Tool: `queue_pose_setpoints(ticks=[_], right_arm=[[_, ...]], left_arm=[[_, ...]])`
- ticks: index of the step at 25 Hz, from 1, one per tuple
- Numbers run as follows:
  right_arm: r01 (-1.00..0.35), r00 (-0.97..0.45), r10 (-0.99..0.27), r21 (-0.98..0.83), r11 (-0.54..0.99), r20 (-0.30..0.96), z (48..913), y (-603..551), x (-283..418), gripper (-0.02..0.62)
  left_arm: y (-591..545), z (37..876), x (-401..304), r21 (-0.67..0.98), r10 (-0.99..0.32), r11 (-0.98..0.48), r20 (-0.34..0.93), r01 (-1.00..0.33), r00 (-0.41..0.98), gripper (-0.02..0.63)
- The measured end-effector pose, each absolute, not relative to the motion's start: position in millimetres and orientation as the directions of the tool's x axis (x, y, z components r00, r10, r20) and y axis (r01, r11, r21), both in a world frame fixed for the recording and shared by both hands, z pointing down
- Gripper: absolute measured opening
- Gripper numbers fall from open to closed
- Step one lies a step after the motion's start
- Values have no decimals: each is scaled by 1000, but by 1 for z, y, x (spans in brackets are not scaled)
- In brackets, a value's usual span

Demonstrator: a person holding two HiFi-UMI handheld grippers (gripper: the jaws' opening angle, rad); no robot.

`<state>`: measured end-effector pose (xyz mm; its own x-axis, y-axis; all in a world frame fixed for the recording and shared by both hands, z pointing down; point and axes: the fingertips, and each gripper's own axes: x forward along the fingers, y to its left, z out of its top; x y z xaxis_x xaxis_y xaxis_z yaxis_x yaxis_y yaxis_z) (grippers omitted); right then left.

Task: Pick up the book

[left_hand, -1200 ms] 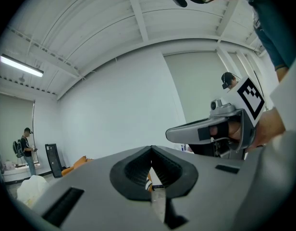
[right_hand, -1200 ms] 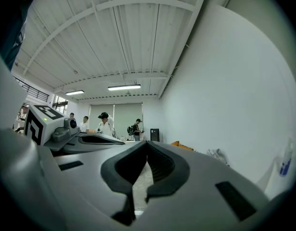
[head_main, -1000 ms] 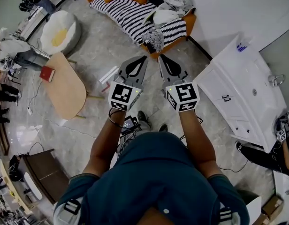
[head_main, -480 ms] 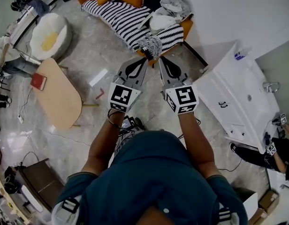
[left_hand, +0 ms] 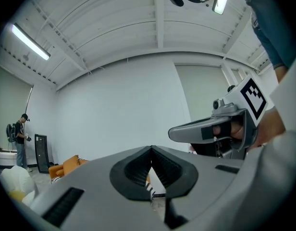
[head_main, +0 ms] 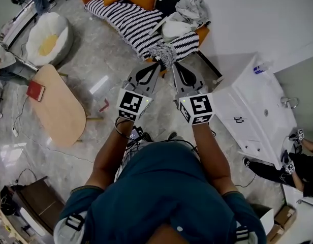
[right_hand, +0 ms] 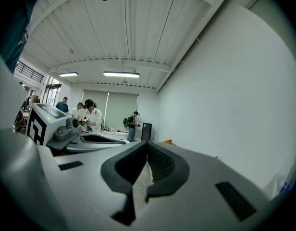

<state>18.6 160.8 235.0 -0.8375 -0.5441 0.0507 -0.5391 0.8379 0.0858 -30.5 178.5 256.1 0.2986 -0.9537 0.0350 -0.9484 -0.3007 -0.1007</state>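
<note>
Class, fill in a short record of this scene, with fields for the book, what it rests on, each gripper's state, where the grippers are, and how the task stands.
book: red book, lying flat near one end of the table
support: light wooden oval table, at the left of the head view
left gripper: jaws shut, nothing between them
right gripper: jaws shut, nothing between them
gripper position: side by side over the floor, apart from the table, tips toward the striped blanket
task status: book not yet picked up

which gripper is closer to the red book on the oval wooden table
Left. The left gripper is well off to the right of the red book in the head view; the right gripper is beyond it, farther still.
</note>
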Motion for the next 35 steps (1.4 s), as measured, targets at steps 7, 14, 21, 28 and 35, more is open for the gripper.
queue_pose_setpoints(ticks=[7, 14, 21, 28, 35], right_arm=[[-529, -845, -531, 59, 847, 56, 243, 123, 12, 14], [-475, -879, -475, 32, 880, 33, 246, 64, 1, 14], [-439, -898, -439, 10, 898, 10, 244, 4, 9, 15], [-442, -897, -442, -29, 897, -2, 243, -37, 16, 14], [-468, -883, -468, -48, 882, 17, 248, -68, 2, 14]], left_arm=[[149, 267, -39, -91, -960, -278, 70, -956, 273, 2], [91, 266, -43, -116, -971, -233, 88, -966, 224, 2], [33, 261, -32, -143, -978, -198, 96, -970, 185, 2], [-3, 259, -25, -164, -976, -196, 124, -967, 177, 2], [-32, 260, -41, -155, -969, -223, 140, -962, 202, 2]])
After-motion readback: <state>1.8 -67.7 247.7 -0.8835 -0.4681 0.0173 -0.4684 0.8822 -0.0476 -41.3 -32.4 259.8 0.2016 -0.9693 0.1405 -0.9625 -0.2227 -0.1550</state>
